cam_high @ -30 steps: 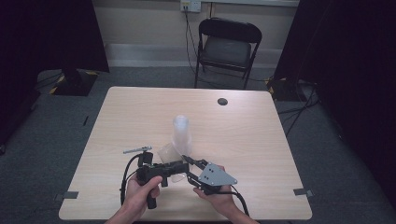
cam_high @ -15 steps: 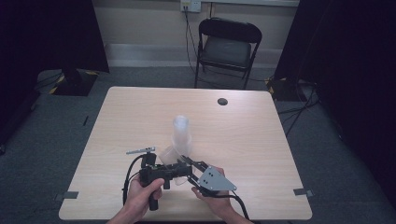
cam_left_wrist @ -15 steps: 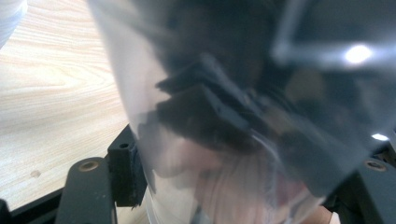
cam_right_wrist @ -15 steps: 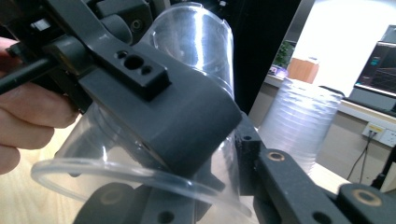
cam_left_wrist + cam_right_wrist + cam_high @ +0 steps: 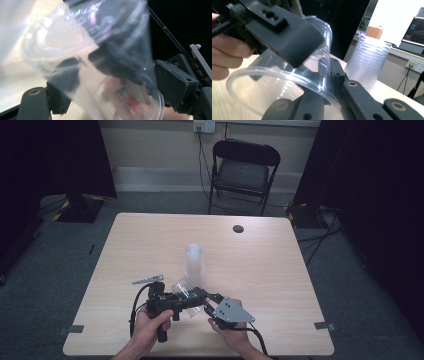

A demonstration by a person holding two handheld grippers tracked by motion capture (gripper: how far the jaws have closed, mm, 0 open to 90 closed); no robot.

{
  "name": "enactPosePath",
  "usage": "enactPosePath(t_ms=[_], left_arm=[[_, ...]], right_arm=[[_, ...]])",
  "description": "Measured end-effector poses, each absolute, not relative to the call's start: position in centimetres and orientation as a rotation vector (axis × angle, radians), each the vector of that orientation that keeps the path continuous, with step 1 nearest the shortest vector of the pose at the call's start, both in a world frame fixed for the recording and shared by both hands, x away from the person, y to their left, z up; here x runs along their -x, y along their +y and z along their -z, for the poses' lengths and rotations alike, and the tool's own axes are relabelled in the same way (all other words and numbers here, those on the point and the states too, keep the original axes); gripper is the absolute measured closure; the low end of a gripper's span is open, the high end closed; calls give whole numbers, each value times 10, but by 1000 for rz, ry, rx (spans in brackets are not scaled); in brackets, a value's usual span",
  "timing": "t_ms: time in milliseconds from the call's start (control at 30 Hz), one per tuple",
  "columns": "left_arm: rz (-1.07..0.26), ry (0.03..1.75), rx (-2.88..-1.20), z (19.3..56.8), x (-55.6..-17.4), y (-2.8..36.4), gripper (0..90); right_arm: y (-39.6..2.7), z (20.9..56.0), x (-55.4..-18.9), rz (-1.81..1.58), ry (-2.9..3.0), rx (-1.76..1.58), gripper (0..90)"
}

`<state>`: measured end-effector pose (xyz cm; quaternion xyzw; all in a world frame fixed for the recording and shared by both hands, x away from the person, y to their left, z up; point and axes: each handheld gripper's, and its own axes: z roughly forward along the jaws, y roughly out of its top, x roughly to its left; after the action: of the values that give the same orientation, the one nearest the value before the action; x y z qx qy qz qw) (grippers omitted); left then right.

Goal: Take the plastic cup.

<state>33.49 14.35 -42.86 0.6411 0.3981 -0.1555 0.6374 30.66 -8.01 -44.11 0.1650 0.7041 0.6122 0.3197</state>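
Since the earlier frame the hands have kept their place near the table's front edge, but the grip has changed over: the left gripper's [image 5: 195,295] jaws have just been opening and now stand apart around the clear plastic cup [image 5: 184,292] without pressing it, while the right gripper's [image 5: 207,301] jaws have just been closing and now pinch the cup's wall at the rim, one jaw inside and one outside.

The cup [image 5: 287,75] is thin, see-through, faintly ribbed, with a rolled lip; it lies tilted on its side between the two grippers, just above the tabletop. Behind it stands an upright stack of like cups [image 5: 194,261] (cloudy where the walls overlap). A small grey metal piece [image 5: 148,279] lies left of it.

The table [image 5: 280,270] is pale wood-grain laminate with a dark round cap [image 5: 238,228] towards the far side. Beyond stand a black folding chair [image 5: 243,170], grey carpet and black curtains.
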Motion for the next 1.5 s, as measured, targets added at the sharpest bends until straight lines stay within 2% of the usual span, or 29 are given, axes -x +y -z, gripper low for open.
enactPosePath(t_ms=[667,1133,1500], left_arm=[[289,927,-1466,428,-339,152,163],[159,915,-1550,429,-338,153,161],[9,845,-1648,430,-336,156,161]], right_arm=[[-101,438,-318,-1598,1885,-517,899],[-113,437,-326,-1606,2020,-603,897],[-124,432,-334,-1596,2139,-715,900]])
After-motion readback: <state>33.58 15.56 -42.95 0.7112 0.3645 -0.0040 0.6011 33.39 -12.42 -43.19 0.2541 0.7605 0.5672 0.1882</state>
